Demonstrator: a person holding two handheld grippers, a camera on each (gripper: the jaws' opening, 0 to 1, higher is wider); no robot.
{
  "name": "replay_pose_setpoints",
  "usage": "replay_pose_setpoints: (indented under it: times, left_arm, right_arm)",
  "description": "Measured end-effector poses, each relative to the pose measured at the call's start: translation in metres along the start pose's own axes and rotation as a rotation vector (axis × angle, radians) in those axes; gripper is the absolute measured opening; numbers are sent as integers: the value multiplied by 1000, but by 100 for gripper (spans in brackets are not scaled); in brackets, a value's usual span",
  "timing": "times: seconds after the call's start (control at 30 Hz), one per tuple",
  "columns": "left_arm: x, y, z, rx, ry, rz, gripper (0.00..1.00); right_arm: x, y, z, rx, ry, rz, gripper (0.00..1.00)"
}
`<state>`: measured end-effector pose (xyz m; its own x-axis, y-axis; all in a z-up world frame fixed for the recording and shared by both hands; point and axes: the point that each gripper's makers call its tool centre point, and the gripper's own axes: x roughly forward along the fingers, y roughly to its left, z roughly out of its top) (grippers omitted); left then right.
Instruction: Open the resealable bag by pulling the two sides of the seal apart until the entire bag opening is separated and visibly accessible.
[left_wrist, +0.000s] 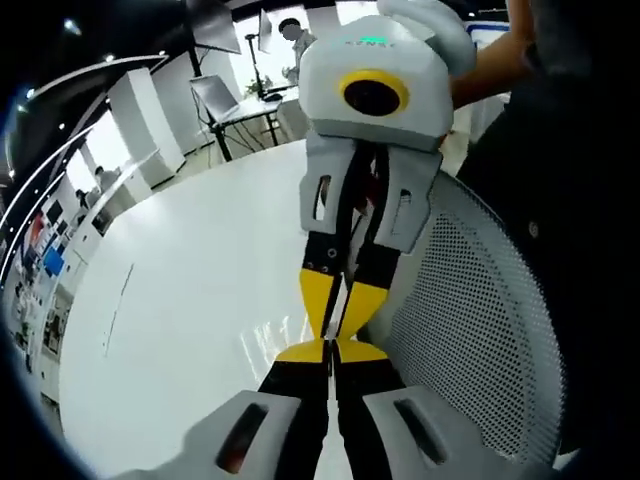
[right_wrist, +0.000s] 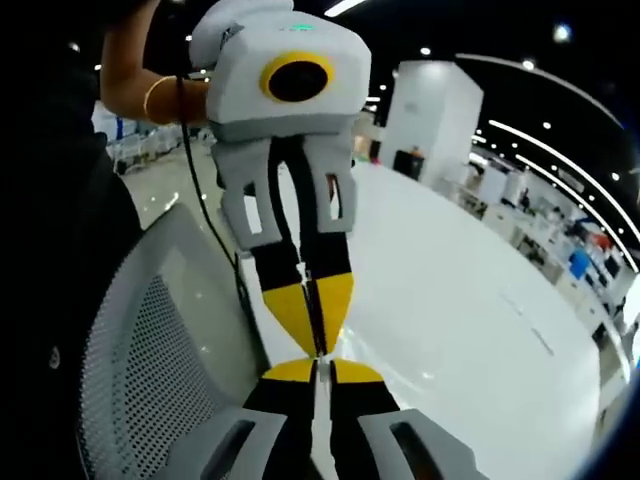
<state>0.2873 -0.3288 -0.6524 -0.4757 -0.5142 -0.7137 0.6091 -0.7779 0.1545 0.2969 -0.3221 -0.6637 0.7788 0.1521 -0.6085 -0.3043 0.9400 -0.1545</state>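
Note:
My left gripper (left_wrist: 330, 350) rises from the bottom of the left gripper view with its yellow-tipped jaws pressed together. The right gripper (left_wrist: 338, 300) comes down from the top and meets it tip to tip, jaws also together. The resealable bag (left_wrist: 272, 342) is clear and shows only as a glossy, streaky film just left of the meeting tips, pinched between them. In the right gripper view my right gripper (right_wrist: 316, 368) is shut at the bottom. The left gripper (right_wrist: 320, 305) faces it from above, its tips touching mine. The bag's seal is hidden by the tips.
A round white table (left_wrist: 180, 290) lies behind the grippers, also seen as the table (right_wrist: 470, 300). A grey mesh chair back (left_wrist: 480, 330) stands close beside them, shown again as the chair (right_wrist: 160, 360). A person's arm (right_wrist: 140, 85) holds the left gripper. Desks and shelves stand far behind.

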Motion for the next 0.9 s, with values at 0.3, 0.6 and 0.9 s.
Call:
replay_pose_setpoints:
  times: [0.3,0.6,0.9]
  left_arm:
    - [-5,4,7,-12,-29,41,0]
    - [-8,-1,9,-31,-32,23,0]
    - [-7,6,10,-21,-47,56,0]
  right_arm:
    - [-2,-4,-1,12,18,-10,0]
    - [0,1,-3,-2,37,-1,0]
    - [1,-5,-3,-17,54,-22,0]
